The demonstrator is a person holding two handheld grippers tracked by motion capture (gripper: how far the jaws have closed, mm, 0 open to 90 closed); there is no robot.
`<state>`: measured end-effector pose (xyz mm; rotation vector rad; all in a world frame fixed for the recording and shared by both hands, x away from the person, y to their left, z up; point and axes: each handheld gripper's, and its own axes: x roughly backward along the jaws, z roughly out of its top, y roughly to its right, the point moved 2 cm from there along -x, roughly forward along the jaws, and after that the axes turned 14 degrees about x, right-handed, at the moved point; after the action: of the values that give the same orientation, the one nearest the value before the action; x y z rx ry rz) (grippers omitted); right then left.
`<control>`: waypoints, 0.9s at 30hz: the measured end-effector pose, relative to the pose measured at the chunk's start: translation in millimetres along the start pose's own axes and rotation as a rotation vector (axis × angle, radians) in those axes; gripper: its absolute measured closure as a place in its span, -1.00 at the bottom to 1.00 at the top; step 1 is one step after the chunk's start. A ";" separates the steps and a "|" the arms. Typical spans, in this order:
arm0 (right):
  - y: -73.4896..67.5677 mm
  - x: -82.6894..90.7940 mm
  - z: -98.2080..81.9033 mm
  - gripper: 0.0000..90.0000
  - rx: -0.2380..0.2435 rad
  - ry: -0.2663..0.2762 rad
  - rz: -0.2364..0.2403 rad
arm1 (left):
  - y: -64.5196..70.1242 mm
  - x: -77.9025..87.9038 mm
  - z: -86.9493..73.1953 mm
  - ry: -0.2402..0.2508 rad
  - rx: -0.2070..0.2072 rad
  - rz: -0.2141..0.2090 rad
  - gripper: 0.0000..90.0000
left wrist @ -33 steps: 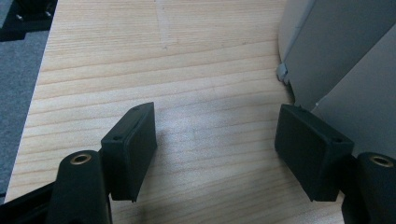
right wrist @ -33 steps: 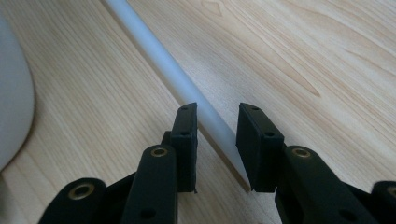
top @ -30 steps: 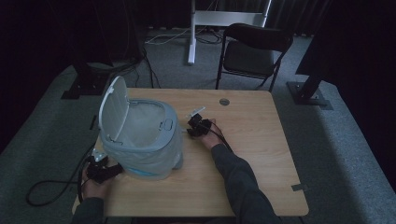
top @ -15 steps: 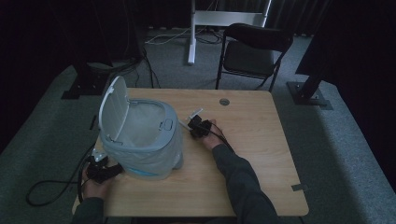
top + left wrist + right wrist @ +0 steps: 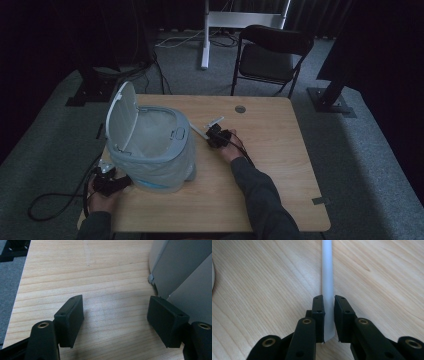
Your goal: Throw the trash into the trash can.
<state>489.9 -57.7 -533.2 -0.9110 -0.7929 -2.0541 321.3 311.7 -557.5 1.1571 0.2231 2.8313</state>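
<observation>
My right gripper (image 5: 329, 315) has just been closing and now pinches the flat white plastic strip (image 5: 327, 277) above the light wooden table (image 5: 270, 165), beside the grey lidded bin (image 5: 152, 150), while my left gripper (image 5: 115, 320) stays spread.

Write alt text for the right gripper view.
The right gripper has its two black jaws closed on a flat white strip, which runs straight away from the camera over a light wooden table.
</observation>
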 end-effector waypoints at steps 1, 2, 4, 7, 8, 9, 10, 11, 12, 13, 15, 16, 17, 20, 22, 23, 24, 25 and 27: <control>0.6 1.7 -0.7 0.75 -0.002 0.007 -0.002 | 0.0 0.0 0.0 0.000 0.000 0.000 -0.33; 1.0 3.4 -1.4 0.75 -0.001 0.013 -0.004 | 0.5 -0.4 0.0 0.007 0.008 -0.001 -0.33; 1.0 6.5 -2.3 0.75 -0.002 0.019 -0.007 | 0.4 -0.4 0.0 0.006 0.007 -0.001 -0.33; 1.4 10.1 -3.5 0.75 0.000 0.026 -0.013 | 0.0 0.0 0.0 0.000 0.000 0.000 -0.33; 1.6 11.3 -3.8 0.75 -0.002 0.028 -0.014 | 0.4 -0.4 0.0 0.006 0.007 -0.001 -0.33; 1.9 12.3 -4.1 0.75 -0.001 0.030 -0.016 | 0.4 -0.4 0.0 0.006 0.007 -0.001 -0.33; 2.0 13.3 -4.2 0.75 -0.001 0.032 -0.017 | 0.4 -0.4 0.0 0.006 0.007 -0.001 -0.33; 2.2 14.3 -4.4 0.75 0.003 0.034 -0.018 | 0.4 -0.4 0.0 0.006 0.007 -0.001 -0.33; 1.9 15.3 -4.4 0.75 0.001 0.037 -0.019 | 0.4 -0.4 0.0 0.006 0.007 -0.001 -0.34; 1.9 16.5 -4.4 0.75 0.002 0.038 -0.021 | 0.2 -0.2 0.0 0.003 0.003 -0.001 -0.33; 2.0 18.9 -4.5 0.75 0.002 0.045 -0.024 | 0.4 -0.4 0.0 0.006 0.007 -0.001 -0.33; 2.3 20.2 -4.6 0.75 0.005 0.047 -0.026 | 0.3 -0.4 0.0 0.005 0.006 -0.001 -0.34; 2.3 21.3 -4.6 0.75 0.002 0.051 -0.027 | 0.4 -0.4 0.0 0.006 0.007 -0.001 -0.34; 2.5 25.4 -4.6 0.75 -0.001 0.061 -0.030 | 0.4 -0.4 0.0 0.006 0.006 -0.001 -0.33; 3.0 28.3 -4.6 0.75 -0.005 0.072 -0.032 | 0.4 -0.4 0.0 0.006 0.007 -0.001 -0.34; 3.1 29.9 -4.6 0.75 -0.007 0.076 -0.032 | 0.4 -0.4 0.0 0.006 0.007 -0.001 -0.33; 3.2 31.4 -4.4 0.75 -0.007 0.080 -0.034 | 0.4 -0.4 0.0 0.006 0.007 -0.001 -0.34; 3.2 32.7 -4.3 0.75 -0.006 0.083 -0.034 | 0.4 -0.4 0.0 0.005 0.006 -0.002 -0.34; 2.7 36.0 -3.6 0.75 -0.004 0.091 -0.037 | 0.4 -0.4 0.0 0.006 0.007 -0.002 -0.34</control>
<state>473.9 -75.3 -505.8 -0.8050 -0.7626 -2.1143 321.6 311.2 -557.7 1.1497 0.2338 2.8349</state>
